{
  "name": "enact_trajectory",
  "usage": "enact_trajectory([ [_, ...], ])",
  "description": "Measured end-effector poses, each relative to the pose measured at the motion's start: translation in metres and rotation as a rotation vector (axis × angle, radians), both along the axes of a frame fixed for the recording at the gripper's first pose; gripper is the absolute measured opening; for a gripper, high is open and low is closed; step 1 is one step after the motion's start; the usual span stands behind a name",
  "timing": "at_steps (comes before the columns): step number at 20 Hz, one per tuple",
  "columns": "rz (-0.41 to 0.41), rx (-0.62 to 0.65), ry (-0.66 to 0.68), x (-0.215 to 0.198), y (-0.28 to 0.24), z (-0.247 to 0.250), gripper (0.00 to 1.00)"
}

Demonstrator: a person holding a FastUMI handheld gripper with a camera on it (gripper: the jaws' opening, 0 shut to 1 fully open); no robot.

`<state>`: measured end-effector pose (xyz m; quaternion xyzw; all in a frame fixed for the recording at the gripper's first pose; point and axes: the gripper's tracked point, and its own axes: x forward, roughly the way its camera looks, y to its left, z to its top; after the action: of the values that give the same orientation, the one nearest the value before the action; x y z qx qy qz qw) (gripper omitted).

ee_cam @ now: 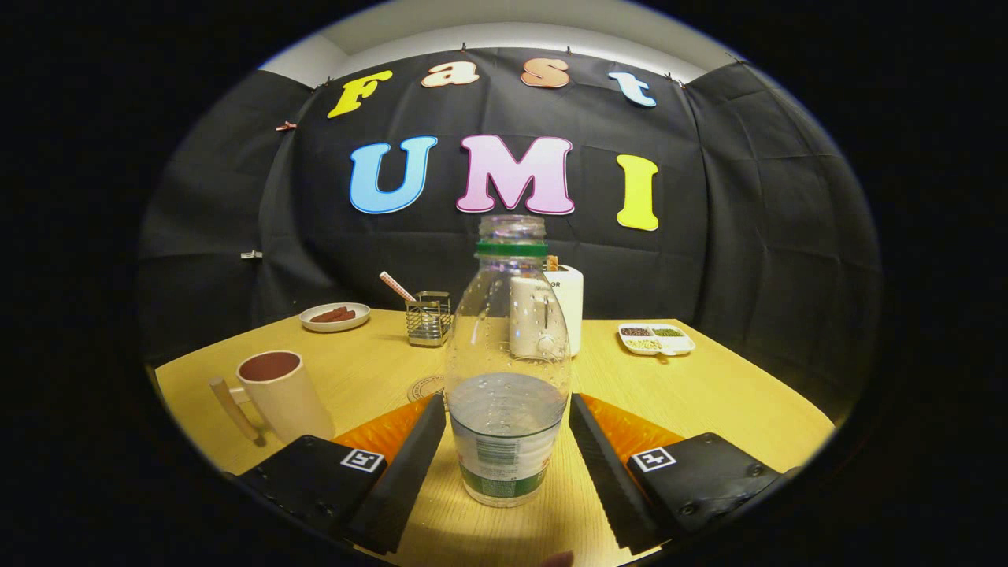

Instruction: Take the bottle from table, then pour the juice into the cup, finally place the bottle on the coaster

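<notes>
A clear plastic bottle (508, 370) stands upright on the wooden table (709, 394), uncapped, with a green neck ring and clear liquid in its lower part. My gripper (506, 402) is open, and the bottle sits between the two fingers, each close to its side with a thin gap. A cream mug (279, 394) with a handle stands to the left of the left finger, dark inside. A round coaster (425, 387) lies just beyond the left fingertip, partly hidden by it.
Behind the bottle stands a white toaster (563, 311). A wire holder (429, 317) with a striped stick and a plate of brown food (335, 316) sit at the back left. At the back right lies a white divided dish (656, 339).
</notes>
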<state>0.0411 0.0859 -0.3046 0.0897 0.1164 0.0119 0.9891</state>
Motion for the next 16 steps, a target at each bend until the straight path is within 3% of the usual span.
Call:
enact_trajectory([
  [3,-0.005,-0.024,0.012,0.004,0.000,-0.006,0.98],
  [5,0.001,-0.035,0.030,0.007,0.000,-0.006,0.80],
  [10,-0.004,-0.063,0.039,0.012,-0.006,0.011,0.78],
  [16,0.028,-0.236,0.003,0.023,-0.019,0.061,0.77],
])
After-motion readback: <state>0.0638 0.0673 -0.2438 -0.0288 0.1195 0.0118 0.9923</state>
